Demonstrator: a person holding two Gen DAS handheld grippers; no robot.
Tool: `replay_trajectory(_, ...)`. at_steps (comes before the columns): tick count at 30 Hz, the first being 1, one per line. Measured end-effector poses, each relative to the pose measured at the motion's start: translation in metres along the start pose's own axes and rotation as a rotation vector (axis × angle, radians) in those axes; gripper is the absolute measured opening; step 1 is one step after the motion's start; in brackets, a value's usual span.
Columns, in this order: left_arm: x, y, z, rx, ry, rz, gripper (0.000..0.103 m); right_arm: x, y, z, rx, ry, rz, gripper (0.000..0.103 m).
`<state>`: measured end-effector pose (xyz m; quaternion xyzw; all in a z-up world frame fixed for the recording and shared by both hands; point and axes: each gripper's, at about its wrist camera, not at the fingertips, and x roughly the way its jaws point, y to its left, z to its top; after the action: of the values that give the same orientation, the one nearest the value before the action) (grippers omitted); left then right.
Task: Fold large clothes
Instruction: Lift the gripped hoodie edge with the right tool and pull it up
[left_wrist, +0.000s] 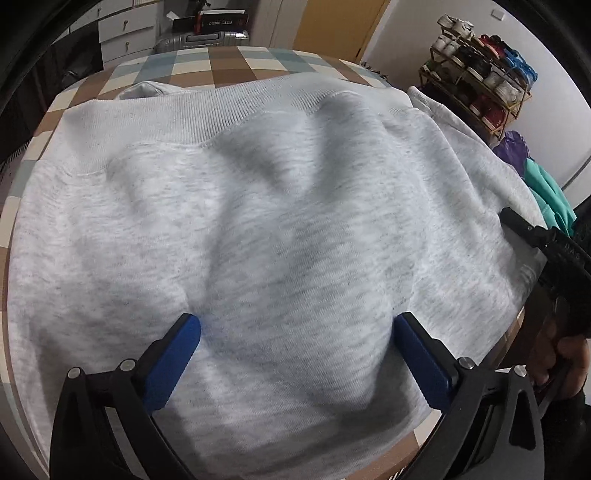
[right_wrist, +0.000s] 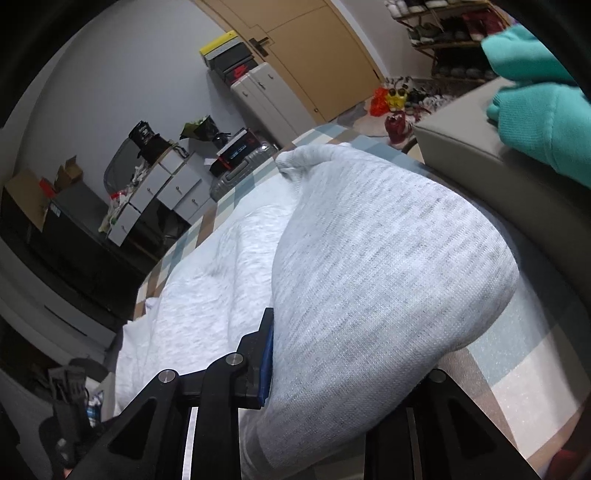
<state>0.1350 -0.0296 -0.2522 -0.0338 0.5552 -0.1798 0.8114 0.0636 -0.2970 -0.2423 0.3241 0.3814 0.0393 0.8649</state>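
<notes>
A: Your grey sweatshirt (left_wrist: 258, 206) lies spread over the checkered bench (left_wrist: 221, 61), ribbed hem on the far side, with many soft wrinkles in the body. One part of it, I think a sleeve (right_wrist: 369, 258), is lifted at your right side.

B: And my claws?

A: Your left claw (left_wrist: 297, 350) has its blue pads (left_wrist: 177, 354) wide apart, over the near part of the cloth, and it holds nothing. Your right claw (right_wrist: 332, 354) is clamped on the sleeve: the fabric comes out from between the jaws and covers one of them completely.

B: What can go wrong from here?

A: In my judgement, three things. The sleeve is thick and bunched in the right claw, so if you carry it across quickly it can slide out, or drag the body with it and make more wrinkles. The near edge of the sweatshirt is at the bench edge, so a pull toward you can take it off the bench. Also, the fold can come out crooked if the left claw does not pin the body first.

B: Any containers near me?

A: Only the shoe rack (left_wrist: 476, 74) by the wall, full of shoes. A teal garment (right_wrist: 535, 107) lies on the grey cushion (right_wrist: 480, 155) beside the bench, well apart from your work. A suitcase (left_wrist: 199, 38) stands behind the bench; what is inside, I cannot tell.
</notes>
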Motion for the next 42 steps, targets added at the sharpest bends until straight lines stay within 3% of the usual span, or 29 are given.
replay_trajectory(2,-0.02,0.006,-0.003,-0.078,-0.004,-0.061,0.097,0.0,-0.001,-0.001,-0.002,-0.001,-0.002,0.025)
replay_trajectory(4,-0.048,0.017,-0.013,-0.096,-0.083,-0.083,0.097,0.0,-0.002,-0.001,0.0,0.004,-0.006,0.026)
replay_trajectory(5,-0.06,0.022,-0.017,-0.088,-0.126,-0.025,0.098,0.0,-0.003,-0.001,0.003,0.007,-0.004,0.026)
replay_trajectory(7,-0.053,0.035,-0.023,-0.087,-0.074,0.106,0.097,0.001,-0.002,-0.001,0.008,0.01,0.0,0.026)
replay_trajectory(9,-0.027,0.054,-0.035,-0.125,0.043,0.116,0.094,0.001,-0.002,0.0,0.013,0.011,0.003,0.026)
replay_trajectory(10,-0.032,0.047,-0.039,-0.066,-0.007,0.137,0.095,0.002,-0.002,0.0,0.015,0.012,0.003,0.026)
replay_trajectory(12,-0.027,0.034,-0.044,0.025,0.014,0.201,0.095,0.001,-0.003,0.001,0.017,0.013,0.004,0.026)
replay_trajectory(14,-0.027,0.03,-0.044,0.052,0.002,0.22,0.097,0.001,-0.004,0.001,0.018,0.014,0.007,0.026)
replay_trajectory(17,-0.047,0.035,-0.037,-0.083,-0.048,0.154,0.093,0.002,-0.007,0.001,0.019,0.017,0.01,0.026)
replay_trajectory(19,-0.066,0.031,-0.034,-0.15,-0.12,0.033,0.093,0.003,-0.011,0.001,0.029,0.017,0.014,0.027)
replay_trajectory(21,-0.072,0.015,-0.029,-0.119,-0.162,-0.003,0.093,0.006,-0.013,0.001,0.048,0.019,0.011,0.028)
replay_trajectory(23,-0.067,-0.015,-0.019,-0.017,-0.175,0.021,0.093,0.005,-0.013,0.002,0.048,0.01,0.019,0.028)
replay_trajectory(25,-0.052,-0.034,-0.011,0.058,-0.146,0.07,0.094,0.0,-0.008,0.002,0.015,-0.008,0.027,0.026)
replay_trajectory(26,-0.033,-0.038,-0.007,0.073,-0.083,0.129,0.095,-0.003,-0.004,0.002,-0.013,-0.016,0.024,0.025)
replay_trajectory(27,-0.013,-0.038,-0.005,0.055,-0.011,0.18,0.095,-0.005,-0.001,0.002,-0.039,-0.024,0.025,0.024)
replay_trajectory(28,-0.003,-0.035,-0.004,-0.002,0.003,0.171,0.101,-0.008,0.003,0.002,-0.064,-0.032,0.022,0.024)
replay_trajectory(30,0.0,-0.041,0.002,-0.047,-0.01,0.183,0.102,-0.015,0.015,0.003,-0.155,-0.064,-0.01,0.023)
replay_trajectory(33,0.004,-0.055,0.005,-0.021,0.008,0.145,0.102,-0.029,0.027,0.004,-0.291,-0.115,-0.062,0.022)
replay_trajectory(38,0.023,-0.092,0.003,0.014,0.003,0.074,0.101,-0.055,0.042,0.025,-0.501,-0.124,-0.176,0.022)
replay_trajectory(40,0.029,-0.11,0.008,0.028,-0.008,-0.011,0.101,-0.071,0.06,0.04,-0.596,-0.15,-0.217,0.021)
replay_trajectory(42,0.035,-0.13,0.012,0.05,-0.006,-0.166,0.101,-0.087,0.081,0.048,-0.682,-0.188,-0.239,0.02)
